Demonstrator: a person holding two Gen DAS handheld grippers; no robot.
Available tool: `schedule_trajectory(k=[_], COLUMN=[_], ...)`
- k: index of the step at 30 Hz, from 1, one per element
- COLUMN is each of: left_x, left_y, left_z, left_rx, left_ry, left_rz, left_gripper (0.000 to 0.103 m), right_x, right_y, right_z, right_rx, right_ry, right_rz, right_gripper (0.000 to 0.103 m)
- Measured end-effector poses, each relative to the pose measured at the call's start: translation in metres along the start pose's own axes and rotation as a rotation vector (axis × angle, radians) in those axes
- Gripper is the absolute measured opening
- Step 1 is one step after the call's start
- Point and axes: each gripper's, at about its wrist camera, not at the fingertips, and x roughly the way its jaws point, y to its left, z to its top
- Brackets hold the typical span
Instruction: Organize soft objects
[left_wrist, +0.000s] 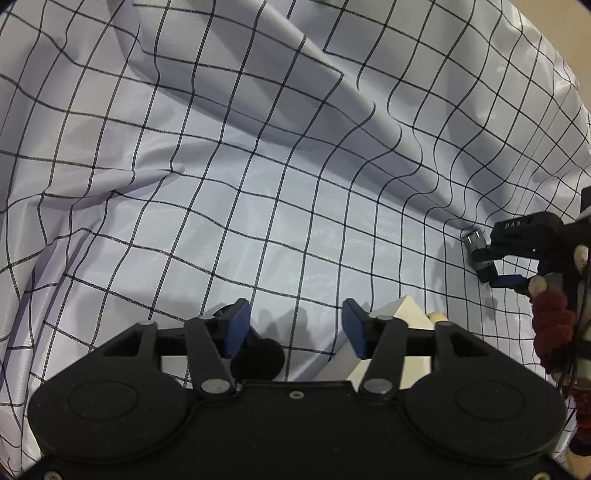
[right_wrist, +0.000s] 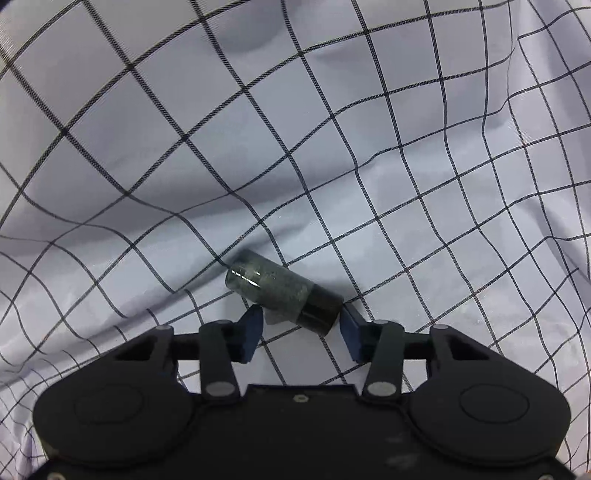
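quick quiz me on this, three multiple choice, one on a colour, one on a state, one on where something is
1. The grid lines on the cloth are: A red; B black; C green.
2. The left gripper is: A open, nothing between its fingers; B shut on a fold of cloth; C shut tight, fingers together.
3. The small cylinder lies: A under a fold of cloth; B between the left gripper's fingers; C between the right gripper's fingers.

Answers: 1 B, black lines cross pale fabric. 2 A, its fingers stand apart over bare cloth. 3 C, the right wrist view shows both fingers against it.
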Motion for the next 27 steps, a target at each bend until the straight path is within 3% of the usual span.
schedule_trajectory(k=[2,3,4,12,14,15,19,23,27], left_x=[-0.001,-0.001,-0.001,-0.003,-0.005,-0.005,-0.006,-0.008,-0.008], left_y=[-0.003,-0.005,-0.006,-0.008,-0.005,-0.003,0.004,0.007,0.007], left_z=[0.001,0.002,0.003,0.003,0.003,0.003,0.003,0.001,0.001], left_rx=[0.005,0.007,0.008,0.021,0.019,0.015,-0.007,-0.007,-0.008], left_ry=[-0.004,-0.004,-0.004,-0.002,-0.004,-0.005,-0.007,-0.004,-0.001], left_rz=[0.004,0.004,0.005,-0.003,-0.004,-0.003,0.000,-0.002,0.000], left_gripper=[0.055,0.055,0.055,0.055,0.055,0.055,0.055,0.055,0.055], right_x=[-0.002,-0.004,-0.009,-0.015,-0.015,-0.017,-0.033,-0.048,-0.047], right_y=[-0.005,-0.009,-0.013,-0.003,-0.001,0.001,0.004,0.008,0.015], right_z=[0.002,0.003,0.004,0.004,0.002,-0.001,-0.007,-0.005,-0.008], right_rx=[0.002,0.015,0.026,-0.040,-0.062,-0.084,-0.197,-0.292,-0.411], right_ry=[0.011,0.014,0.012,-0.043,-0.017,-0.005,0.053,-0.053,-0.053], right_rz=[0.025,0.037,0.047,0.026,0.045,0.065,0.317,0.213,0.215], right_gripper=[0.048,0.057,0.060,0.060,0.063,0.063,0.059,0.061,0.061])
